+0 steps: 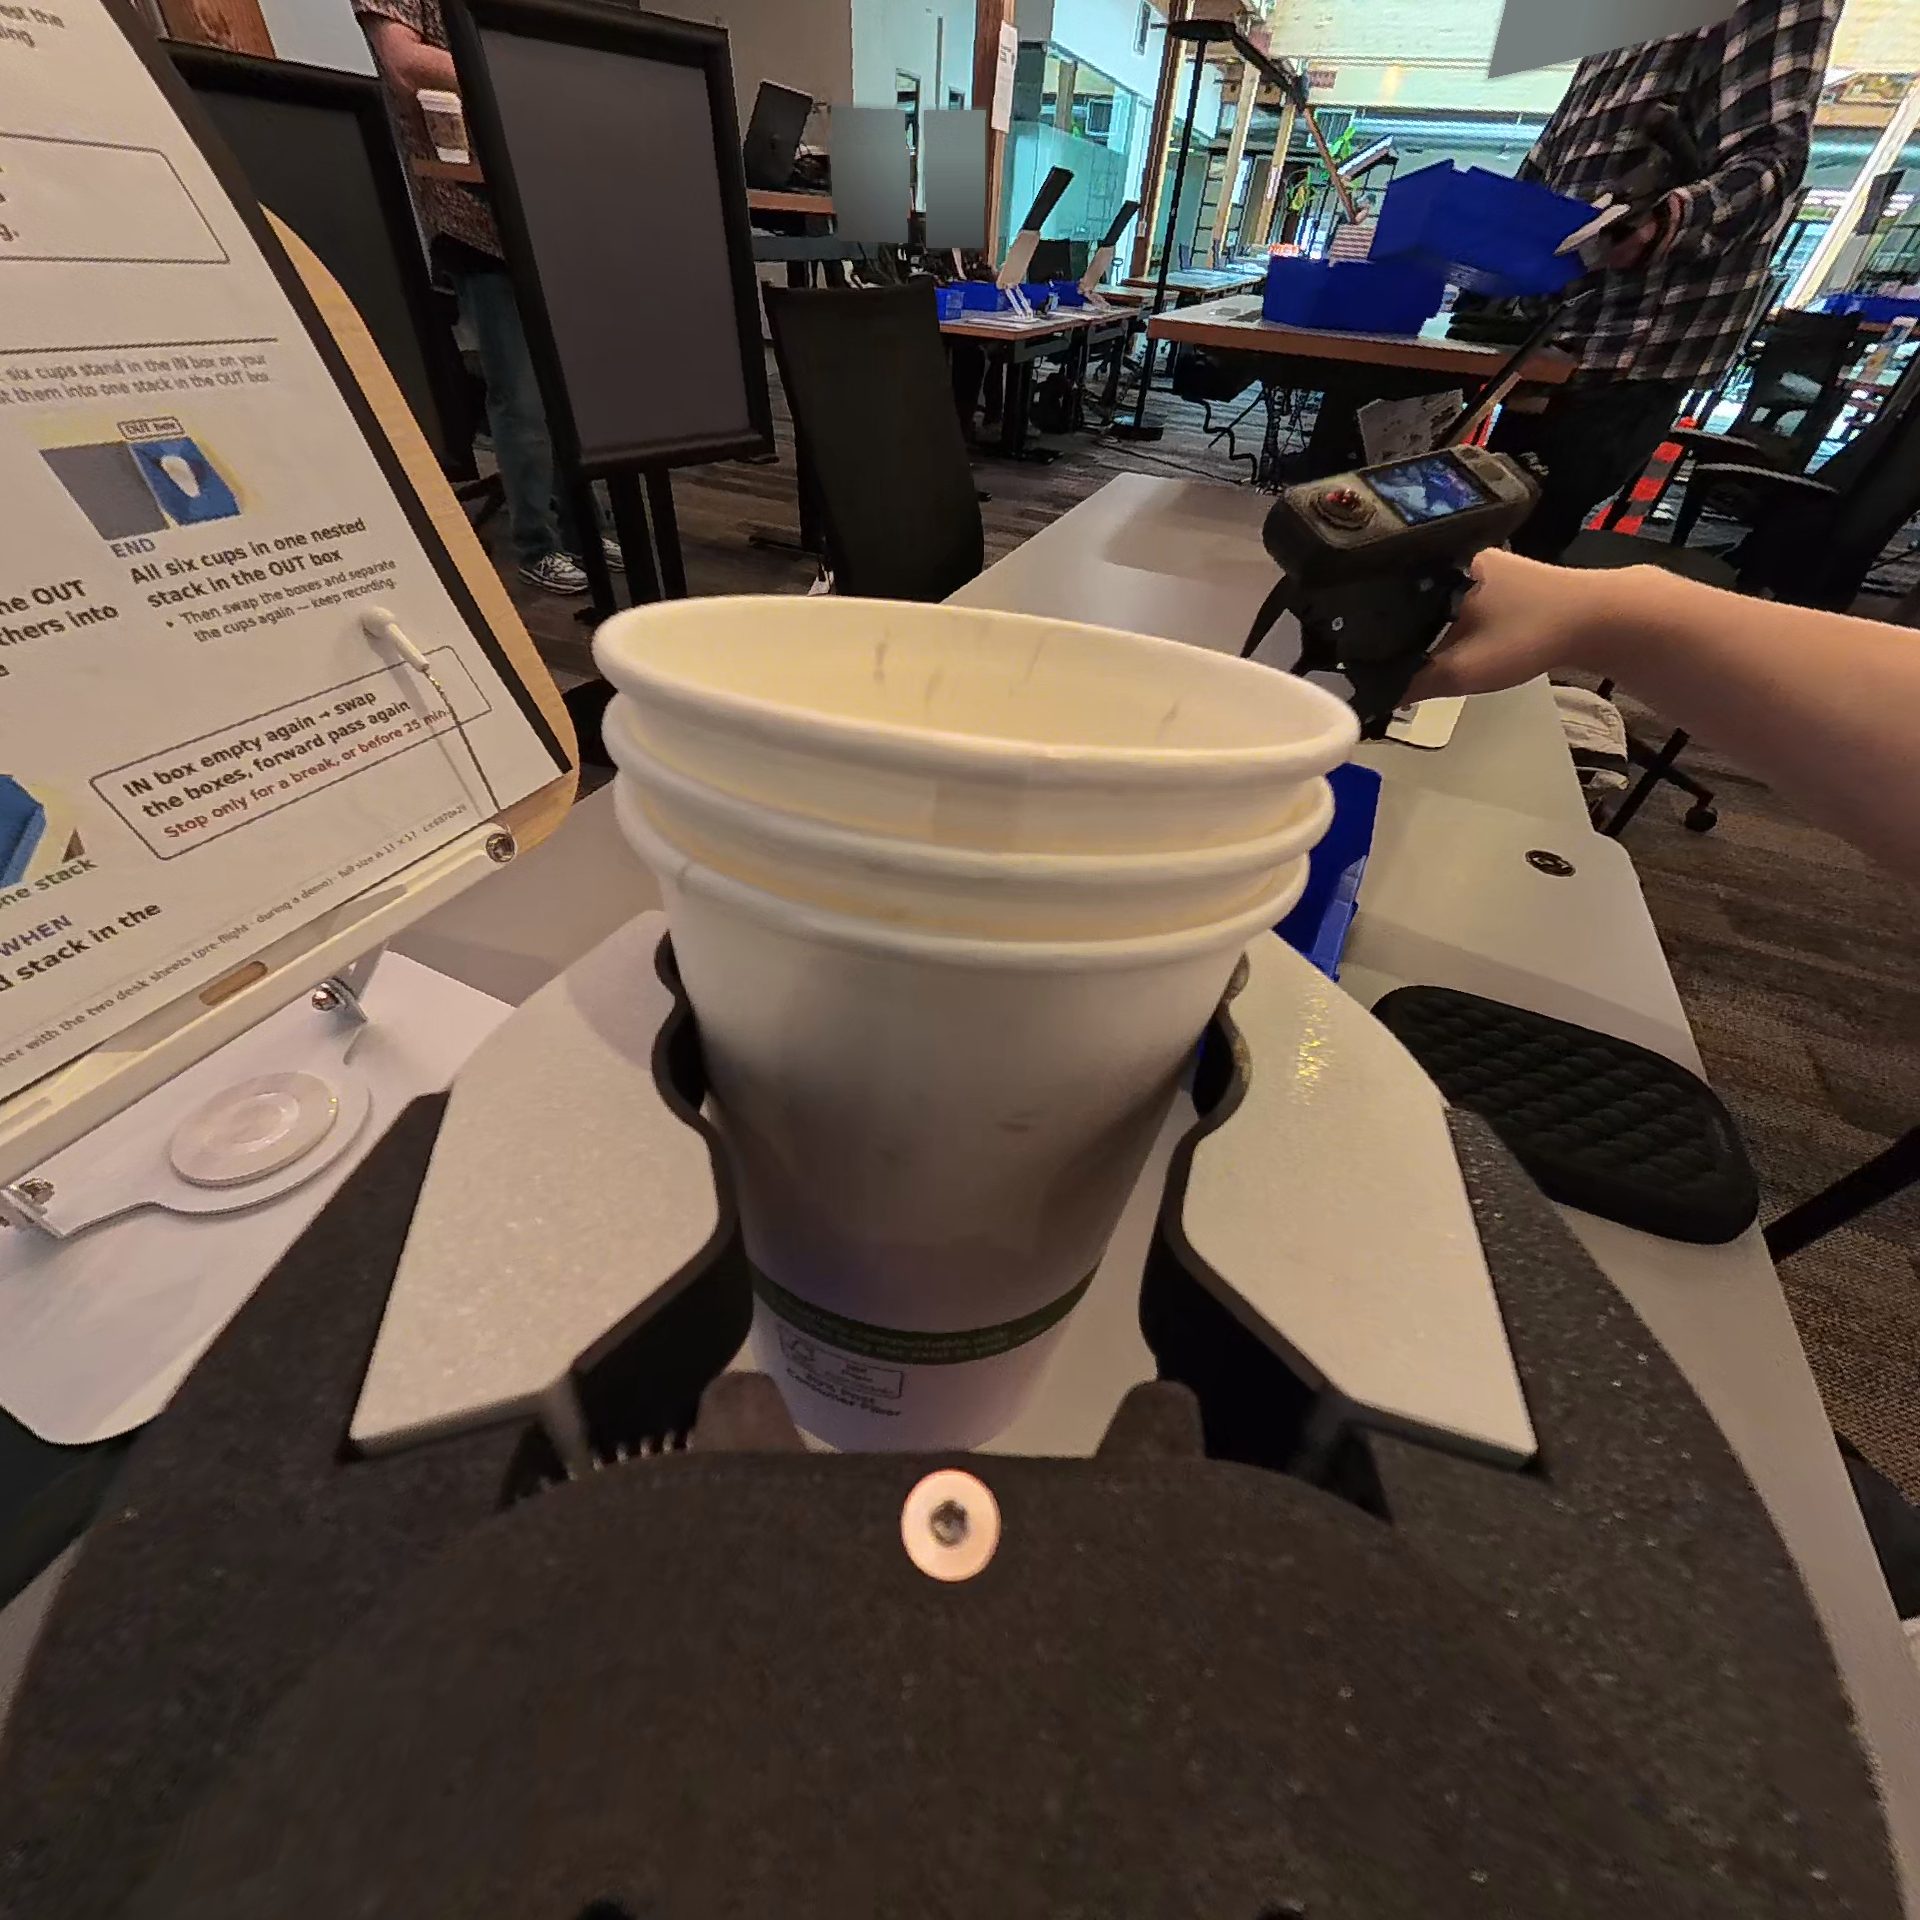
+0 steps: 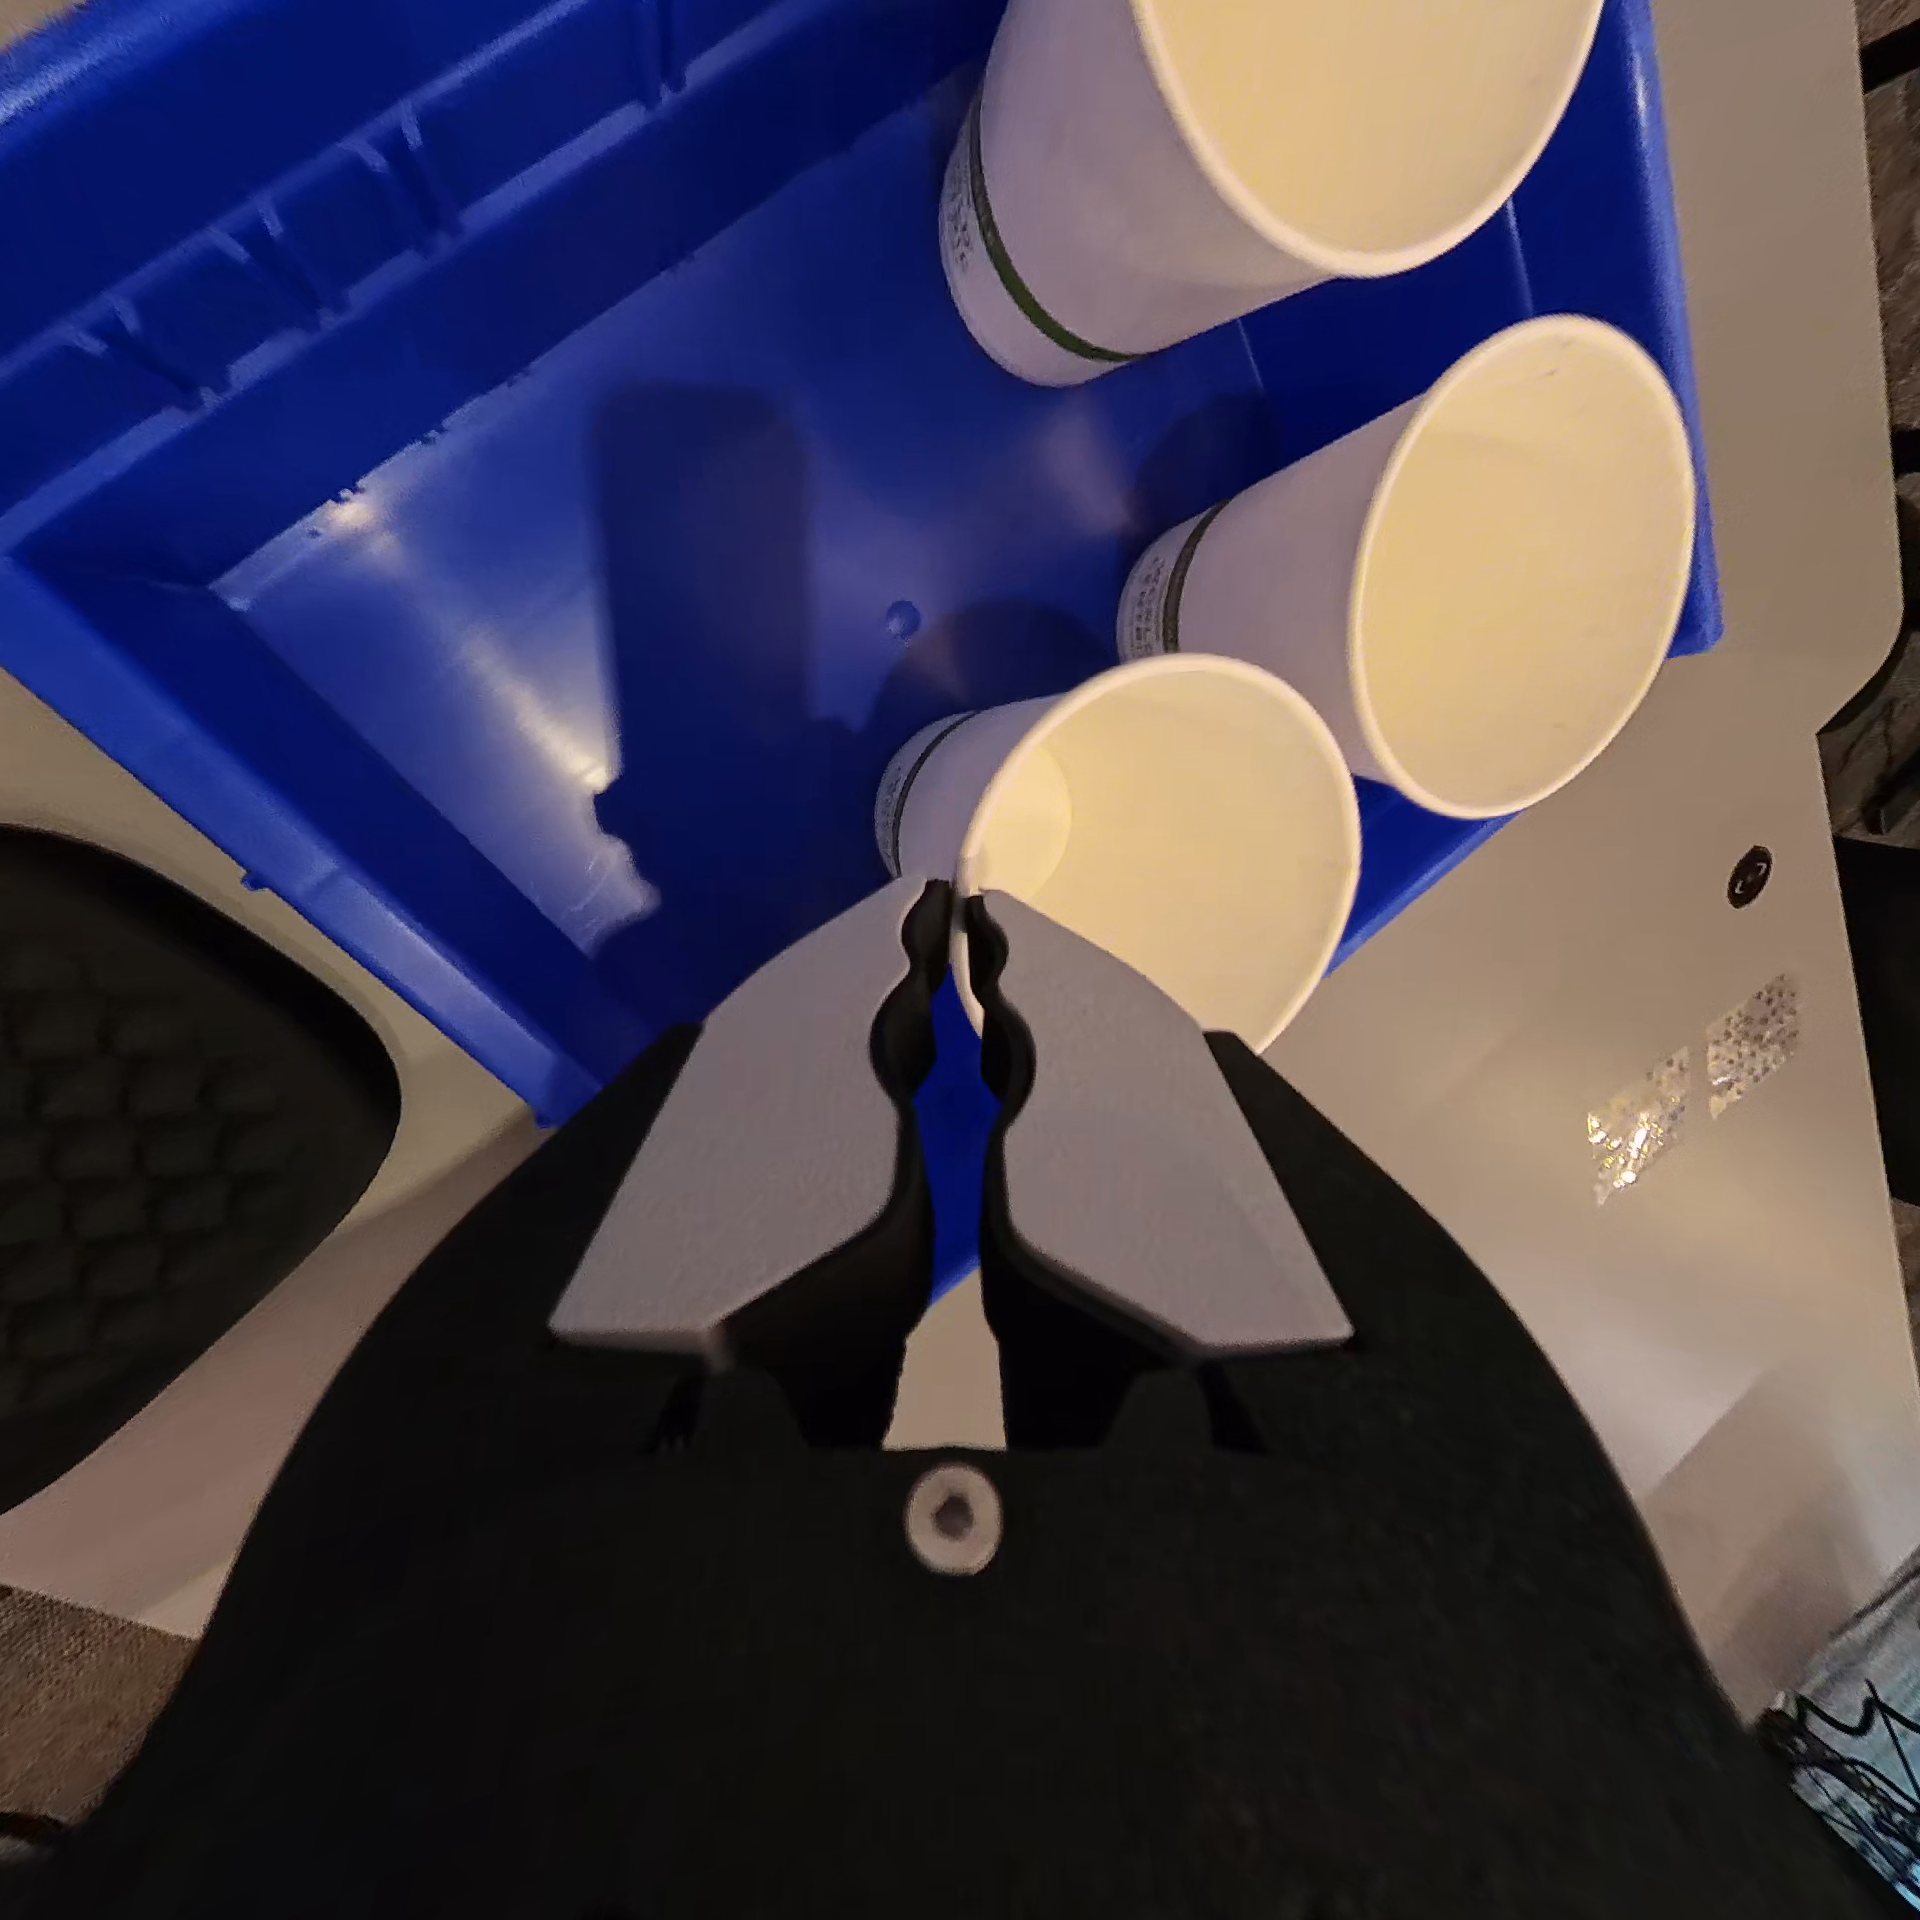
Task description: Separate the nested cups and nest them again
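White cup stack in left hand-held gripper

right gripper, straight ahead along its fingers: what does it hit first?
Nothing to reach: the right gripper is already shut on the rim of the nearest paper cup. Past that, probably the blue bin floor; depth is unclear.

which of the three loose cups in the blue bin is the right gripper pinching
The nearest cup, lowest in the right wrist view. The right gripper is shut on its rim wall. The middle cup and far cup stand untouched in the blue bin.
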`<action>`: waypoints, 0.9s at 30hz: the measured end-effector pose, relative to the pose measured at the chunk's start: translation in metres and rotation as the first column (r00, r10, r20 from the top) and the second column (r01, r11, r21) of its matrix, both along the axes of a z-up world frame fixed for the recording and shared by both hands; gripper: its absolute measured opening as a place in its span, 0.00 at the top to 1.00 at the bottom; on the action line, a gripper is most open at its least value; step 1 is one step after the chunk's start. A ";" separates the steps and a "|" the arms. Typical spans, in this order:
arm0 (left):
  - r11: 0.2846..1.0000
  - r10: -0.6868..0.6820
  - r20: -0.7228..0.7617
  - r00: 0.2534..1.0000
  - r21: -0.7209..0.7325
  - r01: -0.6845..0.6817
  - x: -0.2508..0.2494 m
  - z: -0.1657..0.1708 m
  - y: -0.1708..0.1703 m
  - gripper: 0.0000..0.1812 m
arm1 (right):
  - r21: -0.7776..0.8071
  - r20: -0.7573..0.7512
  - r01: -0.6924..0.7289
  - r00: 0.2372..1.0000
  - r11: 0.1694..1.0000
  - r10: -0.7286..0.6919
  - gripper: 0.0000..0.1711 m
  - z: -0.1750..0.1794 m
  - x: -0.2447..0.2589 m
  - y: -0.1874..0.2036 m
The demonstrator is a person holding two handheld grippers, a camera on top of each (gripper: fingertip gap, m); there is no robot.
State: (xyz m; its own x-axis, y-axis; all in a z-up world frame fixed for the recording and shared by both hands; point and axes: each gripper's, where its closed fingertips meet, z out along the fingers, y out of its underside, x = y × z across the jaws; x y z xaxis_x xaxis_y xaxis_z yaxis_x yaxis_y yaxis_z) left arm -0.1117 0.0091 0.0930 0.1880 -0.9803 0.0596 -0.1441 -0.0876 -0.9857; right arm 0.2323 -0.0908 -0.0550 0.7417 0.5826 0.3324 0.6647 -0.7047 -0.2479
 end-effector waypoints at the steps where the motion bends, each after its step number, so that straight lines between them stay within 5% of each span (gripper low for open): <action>1: 1.000 -0.002 0.001 1.000 0.000 0.002 0.000 0.000 -0.001 0.48 | -0.003 0.003 -0.004 1.000 1.000 0.004 0.98 -0.001 0.000 -0.001; 16: 1.000 -0.023 -0.004 1.000 -0.012 0.023 0.004 -0.003 -0.004 0.48 | -0.006 0.078 -0.021 0.997 1.000 0.022 0.98 -0.004 0.007 0.001; 19: 1.000 -0.024 -0.012 1.000 -0.015 0.024 0.005 -0.006 -0.004 0.48 | 0.033 0.086 -0.037 0.996 0.999 0.034 0.88 0.004 0.001 0.006; 23: 0.998 -0.044 -0.008 0.999 -0.035 0.043 0.010 -0.008 -0.005 0.48 | 0.131 0.021 -0.124 0.992 0.984 0.123 0.88 0.053 -0.047 0.015; 27: 0.996 -0.069 -0.040 0.997 -0.054 0.066 0.020 -0.020 -0.009 0.48 | 0.308 -0.194 -0.358 0.884 0.882 0.426 0.89 0.144 -0.183 0.025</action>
State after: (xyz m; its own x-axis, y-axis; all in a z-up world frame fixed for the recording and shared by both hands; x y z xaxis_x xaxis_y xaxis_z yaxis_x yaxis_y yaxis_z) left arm -0.0915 0.0005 0.0729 0.1250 -0.9866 0.1053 -0.1927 -0.1283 -0.9728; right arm 0.0493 -0.0662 0.0887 0.5471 0.7625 0.3453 0.7648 -0.2877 -0.5764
